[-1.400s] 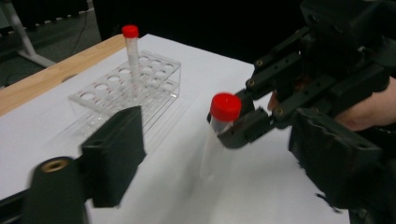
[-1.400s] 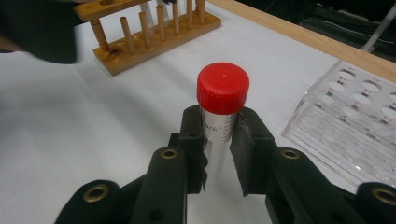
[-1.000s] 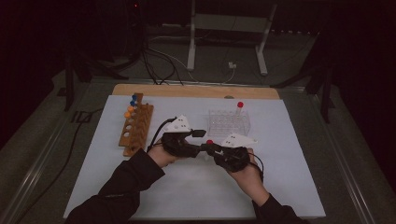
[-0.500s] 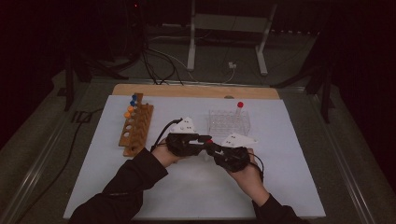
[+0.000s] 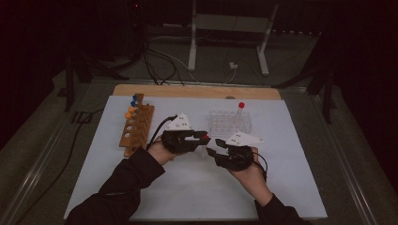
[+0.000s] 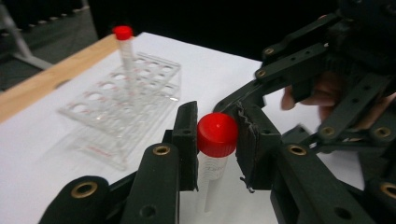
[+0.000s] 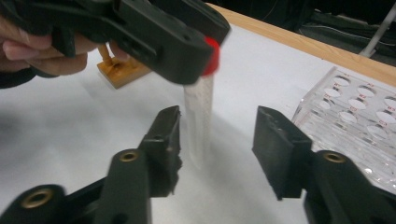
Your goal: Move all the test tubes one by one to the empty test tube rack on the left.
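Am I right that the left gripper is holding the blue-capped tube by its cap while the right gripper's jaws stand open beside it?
Not quite: the cap is red, not blue. The left gripper view shows the left gripper clamped on the red-capped tube at its cap, and the right gripper has indeed just opened its jaws beside it.

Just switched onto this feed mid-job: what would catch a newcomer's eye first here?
The red-capped tube at the table's middle: the left gripper is shut on its cap, holding it upright. The right gripper faces it; its jaws have just been opening and stand apart on either side of the tube body, not touching. Behind stands a clear rack with one more red-capped tube, and to the left a wooden rack.
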